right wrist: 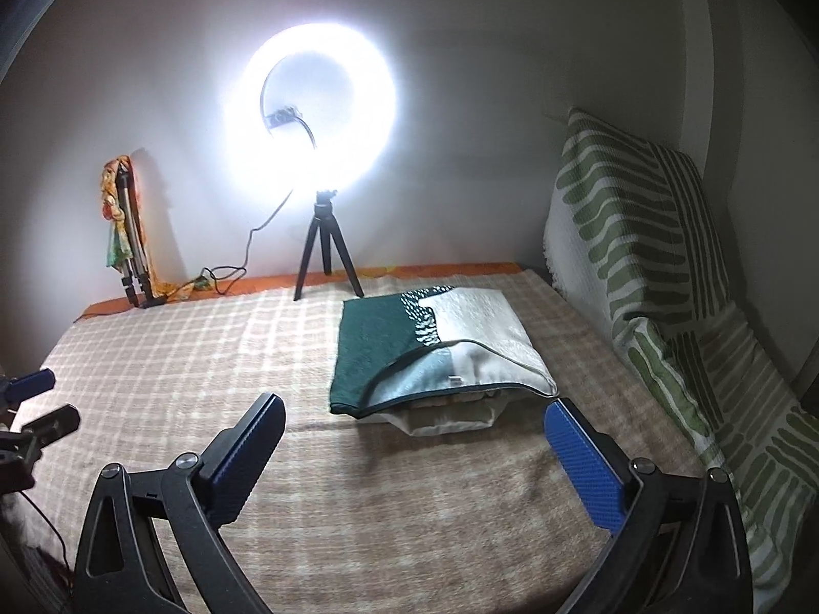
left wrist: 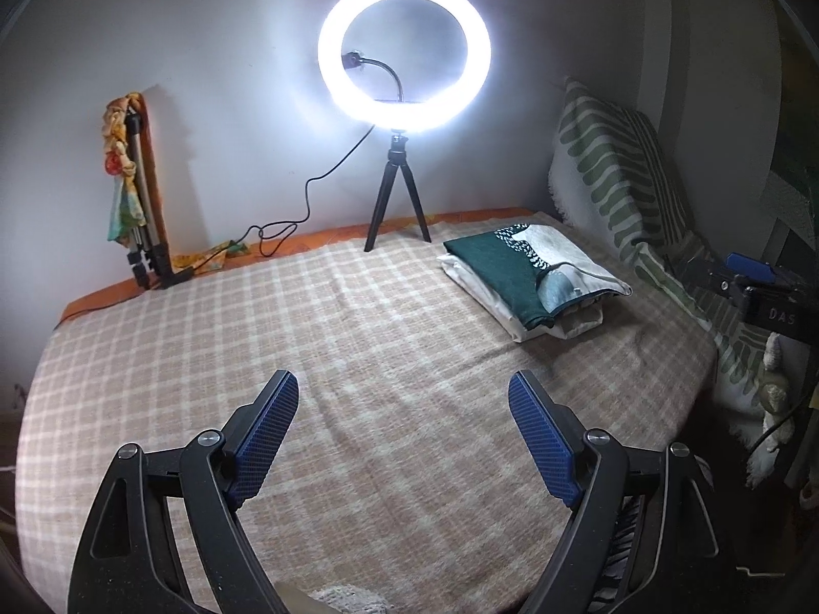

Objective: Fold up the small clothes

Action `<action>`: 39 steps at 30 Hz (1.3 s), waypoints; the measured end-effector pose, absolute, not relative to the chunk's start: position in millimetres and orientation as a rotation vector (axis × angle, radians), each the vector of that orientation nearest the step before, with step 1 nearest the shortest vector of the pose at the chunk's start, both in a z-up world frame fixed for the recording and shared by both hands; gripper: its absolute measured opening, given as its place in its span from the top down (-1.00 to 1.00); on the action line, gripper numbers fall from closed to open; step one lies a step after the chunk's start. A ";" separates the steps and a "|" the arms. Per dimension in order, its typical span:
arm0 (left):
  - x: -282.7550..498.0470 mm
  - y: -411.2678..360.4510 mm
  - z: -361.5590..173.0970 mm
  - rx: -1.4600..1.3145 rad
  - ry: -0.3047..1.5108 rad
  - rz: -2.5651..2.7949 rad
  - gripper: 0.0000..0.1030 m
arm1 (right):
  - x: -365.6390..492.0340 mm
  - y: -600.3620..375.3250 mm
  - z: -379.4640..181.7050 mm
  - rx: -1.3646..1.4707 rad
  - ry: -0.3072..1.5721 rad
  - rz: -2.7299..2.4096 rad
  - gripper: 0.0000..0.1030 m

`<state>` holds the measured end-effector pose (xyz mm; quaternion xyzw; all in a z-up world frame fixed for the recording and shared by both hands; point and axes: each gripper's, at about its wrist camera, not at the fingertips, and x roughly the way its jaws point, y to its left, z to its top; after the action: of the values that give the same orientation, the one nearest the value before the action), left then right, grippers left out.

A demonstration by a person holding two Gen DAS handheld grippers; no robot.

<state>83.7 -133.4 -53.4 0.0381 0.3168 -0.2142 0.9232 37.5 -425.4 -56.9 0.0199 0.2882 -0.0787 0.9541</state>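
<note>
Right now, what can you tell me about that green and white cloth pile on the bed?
The folded clothes pile lies flat on the checked blanket, near the striped pillow. On top is a dark green and cream garment with a speckled band between the colours and a dark-trimmed edge. Paler folded cloth peeks out underneath. It looks soft. Neither gripper touches it.

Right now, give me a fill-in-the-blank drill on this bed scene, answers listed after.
1. The left gripper has its jaws ____.
2. The folded clothes lie in a ____ on the checked blanket.
3. The top garment is dark ____ and cream.
4. The lit ring light stands on a small black ____.

Answers: open; stack; green; tripod
</note>
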 end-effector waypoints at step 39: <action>72.9 -123.6 -42.5 0.059 0.632 -0.393 -0.65 | 26.3 -407.0 -49.1 0.049 0.542 -0.165 -0.99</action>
<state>72.9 -123.6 -42.5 0.0286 0.3087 -0.1920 0.9311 26.3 -407.0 -49.1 0.0241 0.2674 -0.0816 0.9598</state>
